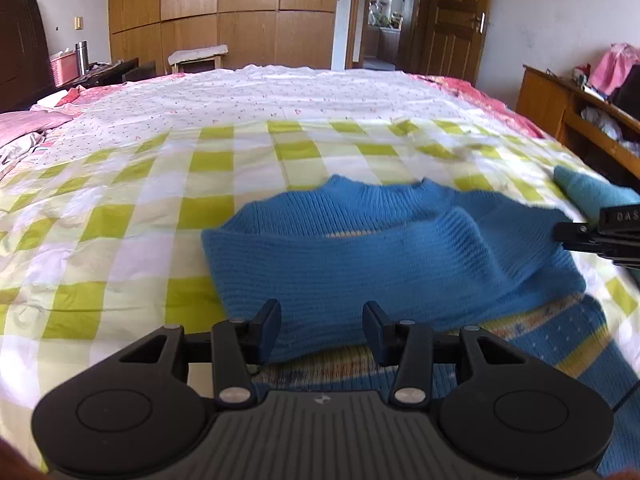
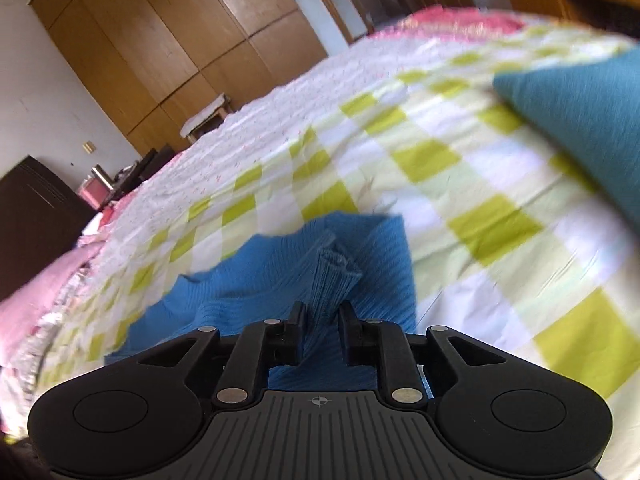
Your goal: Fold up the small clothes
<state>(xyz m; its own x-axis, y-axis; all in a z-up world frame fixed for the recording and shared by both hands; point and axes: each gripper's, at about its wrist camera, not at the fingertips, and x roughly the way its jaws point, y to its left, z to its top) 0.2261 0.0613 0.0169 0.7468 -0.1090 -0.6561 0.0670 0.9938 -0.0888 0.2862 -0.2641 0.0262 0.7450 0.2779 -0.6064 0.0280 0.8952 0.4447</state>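
A small blue knit sweater (image 1: 384,240) with a patterned band lies on the green-checked bedspread (image 1: 120,220), part of it folded over. My left gripper (image 1: 322,320) is open just above its near edge, holding nothing. My right gripper (image 2: 322,320) is shut on the sweater's ribbed cuff (image 2: 332,276) and holds that sleeve up over the body of the sweater (image 2: 224,300). The right gripper also shows at the right edge of the left wrist view (image 1: 600,236). The sweater's lower part is hidden under my left gripper.
A teal cloth (image 2: 580,120) lies on the bed to the right, also in the left wrist view (image 1: 588,192). A wooden shelf (image 1: 580,112) stands to the right of the bed. A wardrobe (image 1: 224,12) and a stool (image 1: 198,56) stand beyond the far edge.
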